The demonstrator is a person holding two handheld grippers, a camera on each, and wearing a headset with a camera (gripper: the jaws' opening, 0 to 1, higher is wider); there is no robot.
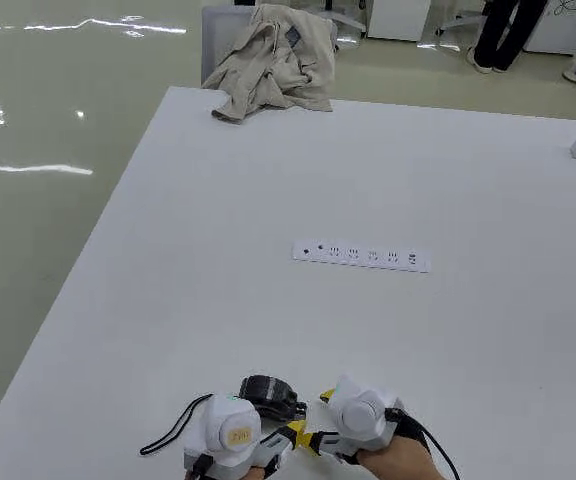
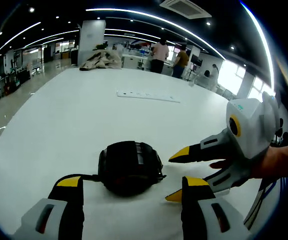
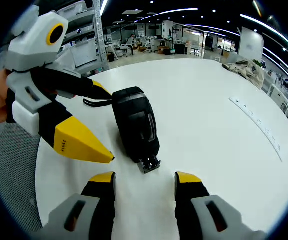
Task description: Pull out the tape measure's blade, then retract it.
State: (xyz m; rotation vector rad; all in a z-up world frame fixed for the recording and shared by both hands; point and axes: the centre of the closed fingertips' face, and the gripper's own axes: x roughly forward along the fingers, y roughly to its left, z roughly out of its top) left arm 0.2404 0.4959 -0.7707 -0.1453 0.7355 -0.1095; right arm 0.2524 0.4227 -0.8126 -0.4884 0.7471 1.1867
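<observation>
Head view: the white table carries a power strip near its middle. A beige jacket is heaped at the far edge, with glossy floor beyond. The black tape measure lies at the near edge.

Left gripper view: the left hand-held gripper is released, jaws spread, with the tape measure just ahead.

Right gripper view: the right hand-held gripper is also released, near the tape measure's blade end.

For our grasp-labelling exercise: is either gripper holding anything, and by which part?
Nothing is held: left gripper and right gripper are open, near the tape measure on the table.
</observation>
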